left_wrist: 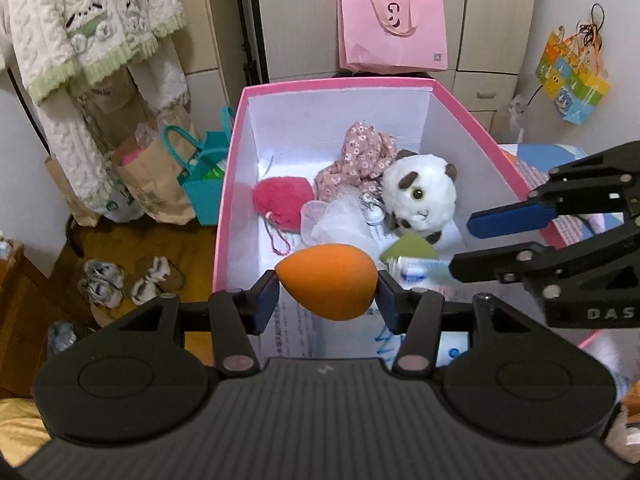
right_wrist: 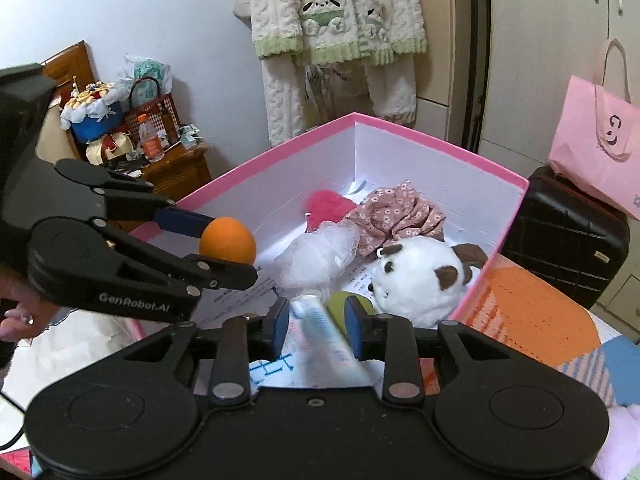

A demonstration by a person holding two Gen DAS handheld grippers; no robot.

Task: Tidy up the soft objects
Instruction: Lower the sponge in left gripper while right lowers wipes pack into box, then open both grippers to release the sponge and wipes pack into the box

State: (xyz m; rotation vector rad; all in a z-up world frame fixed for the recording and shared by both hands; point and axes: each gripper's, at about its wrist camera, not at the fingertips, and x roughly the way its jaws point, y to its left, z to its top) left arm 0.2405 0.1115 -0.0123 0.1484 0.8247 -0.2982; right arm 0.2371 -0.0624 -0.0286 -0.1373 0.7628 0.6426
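Note:
An orange egg-shaped sponge (left_wrist: 326, 286) (right_wrist: 228, 240) hangs over the near end of the pink box (left_wrist: 336, 82) (right_wrist: 440, 144), with my left gripper (left_wrist: 326, 292) (right_wrist: 232, 248) shut on it, a blue pad at each end. My right gripper (right_wrist: 318, 324) (left_wrist: 460, 248) stands open over the box's right side. A blurred white and blue tube (right_wrist: 320, 332) (left_wrist: 420, 270) lies slanted between its pads without being pressed. A green sponge (right_wrist: 336, 302) (left_wrist: 408, 248) shows just beyond it. In the box lie a white plush toy (left_wrist: 420, 192) (right_wrist: 416, 280), a floral cloth (left_wrist: 364, 156), a red pompom (left_wrist: 282, 198) and white mesh (left_wrist: 340, 216).
The box sits on a patterned bedspread (right_wrist: 532, 312). A black suitcase (right_wrist: 560, 240) with a pink paper bag (left_wrist: 392, 28) stands behind it. Paper and teal bags (left_wrist: 160, 184) and slippers (left_wrist: 104, 280) are on the floor to the left. A cluttered wooden nightstand (right_wrist: 176, 172) stands by the wall.

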